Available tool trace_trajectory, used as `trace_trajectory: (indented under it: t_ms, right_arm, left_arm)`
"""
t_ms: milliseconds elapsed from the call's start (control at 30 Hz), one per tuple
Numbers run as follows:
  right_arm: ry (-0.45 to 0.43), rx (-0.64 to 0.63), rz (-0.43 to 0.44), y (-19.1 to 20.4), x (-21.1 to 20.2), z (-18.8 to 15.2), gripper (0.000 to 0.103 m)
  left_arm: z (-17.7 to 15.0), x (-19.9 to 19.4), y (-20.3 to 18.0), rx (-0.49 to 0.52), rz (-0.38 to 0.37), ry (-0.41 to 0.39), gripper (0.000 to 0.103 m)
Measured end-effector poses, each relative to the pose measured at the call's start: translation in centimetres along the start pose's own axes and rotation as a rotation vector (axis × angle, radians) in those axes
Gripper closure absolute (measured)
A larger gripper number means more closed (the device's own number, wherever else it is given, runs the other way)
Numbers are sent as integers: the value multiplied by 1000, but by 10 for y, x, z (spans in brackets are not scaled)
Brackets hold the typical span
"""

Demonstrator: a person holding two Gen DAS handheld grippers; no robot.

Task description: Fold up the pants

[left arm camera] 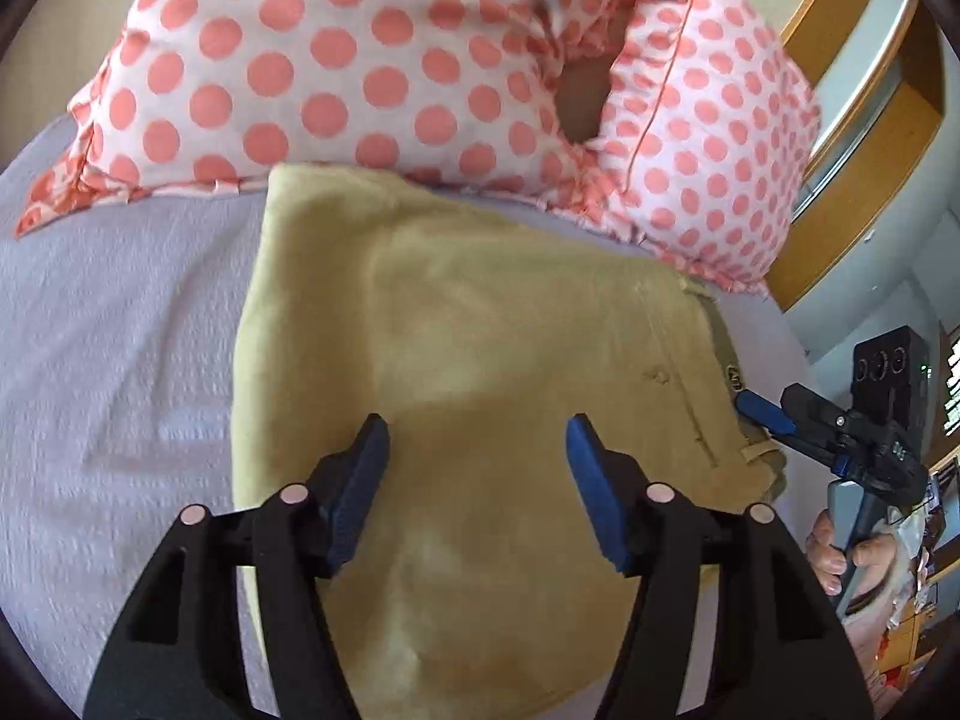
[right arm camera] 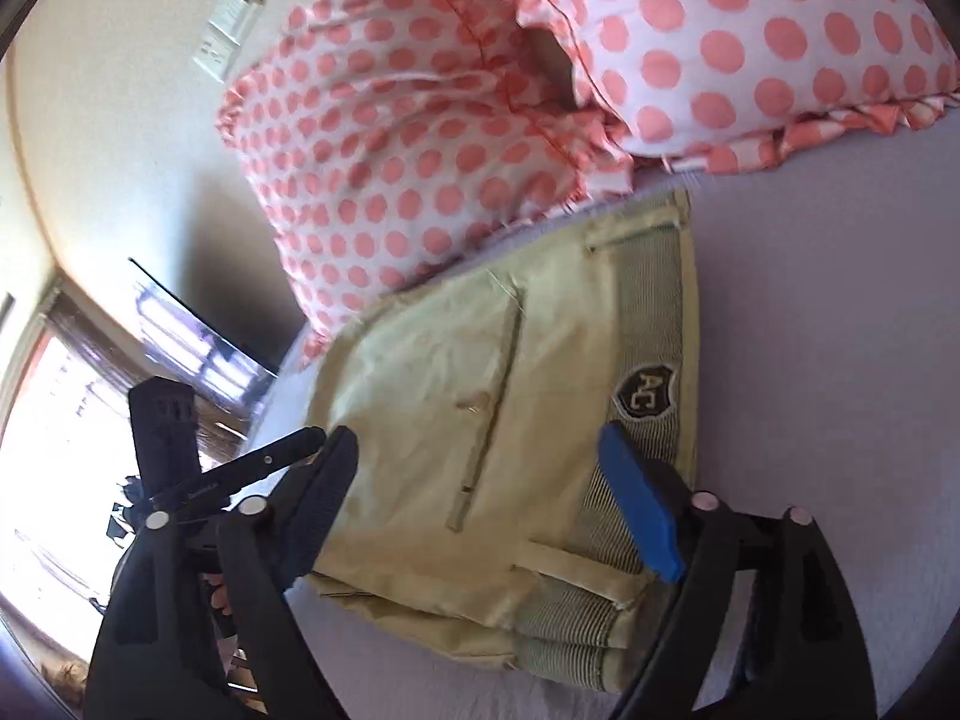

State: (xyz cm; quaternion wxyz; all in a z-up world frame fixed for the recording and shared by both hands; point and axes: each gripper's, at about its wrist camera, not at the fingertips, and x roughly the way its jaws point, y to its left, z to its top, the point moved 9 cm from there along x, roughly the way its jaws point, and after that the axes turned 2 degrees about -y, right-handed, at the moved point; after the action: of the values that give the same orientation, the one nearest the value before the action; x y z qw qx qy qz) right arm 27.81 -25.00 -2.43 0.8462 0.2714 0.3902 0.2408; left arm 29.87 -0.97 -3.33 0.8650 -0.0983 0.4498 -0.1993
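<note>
The khaki pants (left arm camera: 480, 372) lie folded into a compact stack on the lavender bedspread (left arm camera: 108, 360), directly ahead of and beneath the left gripper (left arm camera: 474, 438), whose blue-padded jaws stand spread with nothing between them. No boxes or baskets show in either view, so the only thing bearing anything is the bed itself. From the right wrist view the right gripper (right arm camera: 480, 450) is likewise spread wide, hovering over the waistband end of the pants (right arm camera: 510, 420), where a dark shield patch (right arm camera: 648, 391) (lettered "AC") sits on the striped inner band just ahead of its blue finger (right arm camera: 642, 504). In the left wrist view the right gripper (left arm camera: 774, 414) shows at the far right, its tips near the waistband edge; whether it touches cannot be told.

Beyond the pants, two white pillows with coral polka dots (left arm camera: 360, 60) lean together, their ruffled edges at the far side of the fold. To the left of the right gripper are a cream wall with a switch plate (right arm camera: 228, 30) and a bright window (right arm camera: 60, 420).
</note>
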Motion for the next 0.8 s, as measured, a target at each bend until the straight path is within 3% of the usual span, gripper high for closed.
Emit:
trace_trajectory:
  t_ms: [67, 133, 200, 233, 267, 300, 367, 533, 633, 800]
  right_arm:
    - [-13, 29, -25, -3, 5, -4, 15]
    - [-8, 53, -107, -4, -4, -8, 15]
    - [-60, -3, -202, 3, -21, -20, 8]
    - [-97, -57, -258, 10, -32, -30, 1]
    - [-131, -107, -307, 17, -39, -41, 1]
    - [-153, -152, -345, 25, -43, -53, 1]
    - [-168, -224, -385, 37, -45, -80, 1]
    - [-113, -269, -435, 42, -24, -128, 1]
    - [-130, -309, -506, 43, -20, -135, 1]
    - [-135, -367, -586, 42, -18, -141, 1]
  left_arm:
    - [1, 4, -1, 37, 69, -33, 39]
    - [-7, -4, -3, 40, 115, -20, 38]
    - [-20, -22, -7, 59, 128, -42, 26]
    - [-30, -34, -8, 80, 158, -59, 21]
    - [-41, -45, -7, 98, 205, -77, 8]
    - [-54, -57, -4, 112, 260, -98, 3]
    - [-79, -74, -2, 138, 307, -120, 2]
    - [-128, -82, -7, 145, 334, -104, 2]
    - [-140, -76, -6, 141, 349, -96, 2]
    - [-145, -79, -5, 155, 379, -151, 2]
